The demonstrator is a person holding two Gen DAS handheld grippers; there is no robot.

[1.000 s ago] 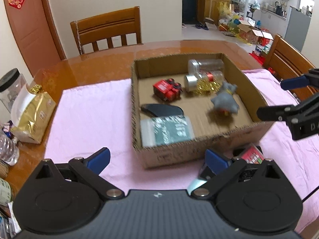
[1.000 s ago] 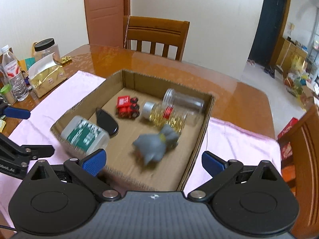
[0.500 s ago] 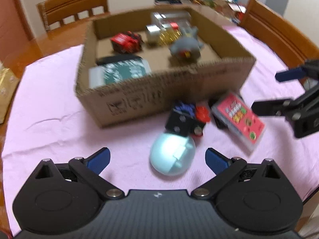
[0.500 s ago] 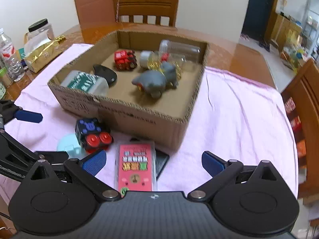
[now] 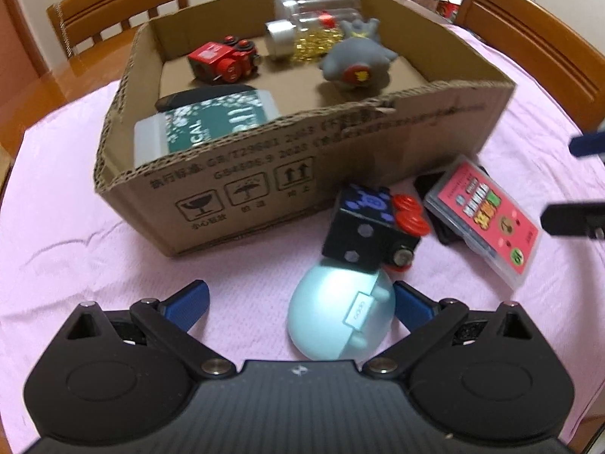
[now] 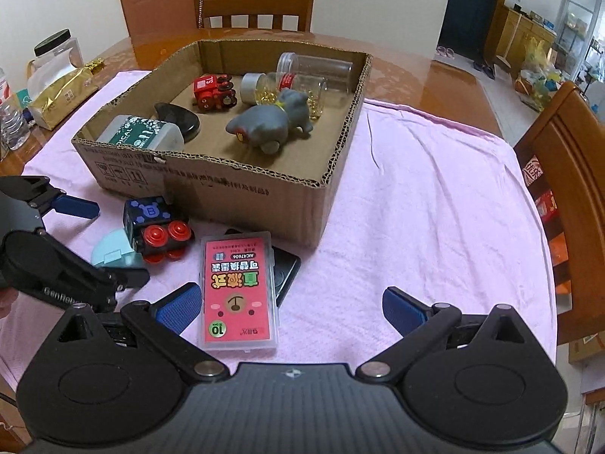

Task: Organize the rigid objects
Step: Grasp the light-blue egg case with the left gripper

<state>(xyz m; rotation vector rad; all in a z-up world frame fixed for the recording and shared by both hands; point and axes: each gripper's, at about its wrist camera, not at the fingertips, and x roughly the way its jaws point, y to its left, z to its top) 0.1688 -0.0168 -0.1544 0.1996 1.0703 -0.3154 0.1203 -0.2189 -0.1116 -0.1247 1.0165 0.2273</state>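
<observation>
An open cardboard box (image 5: 302,174) (image 6: 211,185) on the pink cloth holds a red toy train (image 5: 223,62), two clear jars (image 6: 302,75), a grey toy animal (image 6: 272,123), a green-labelled bottle (image 5: 211,123) and a black oval item (image 6: 181,119). In front of the box lie a pale blue round case (image 5: 340,314) (image 6: 111,251), a black toy train with red wheels (image 5: 374,227) (image 6: 155,227) and a pink card case (image 6: 240,291) (image 5: 487,219) resting on a flat black item (image 6: 285,272). My left gripper (image 5: 298,297) (image 6: 102,242) is open around the blue case. My right gripper (image 6: 291,300) (image 5: 578,181) is open, the card case by its left finger.
Wooden chairs (image 6: 257,0) (image 6: 567,196) stand behind and to the right of the table. At the table's left edge are a gold tissue pack (image 6: 60,94), a plastic jar (image 6: 56,47) and water bottles (image 6: 11,121). Bare pink cloth (image 6: 435,189) spreads right of the box.
Both grippers dropped and pulled back from over the box to its near side. The blue case now sits between my left fingers and the card case next to my right gripper.
</observation>
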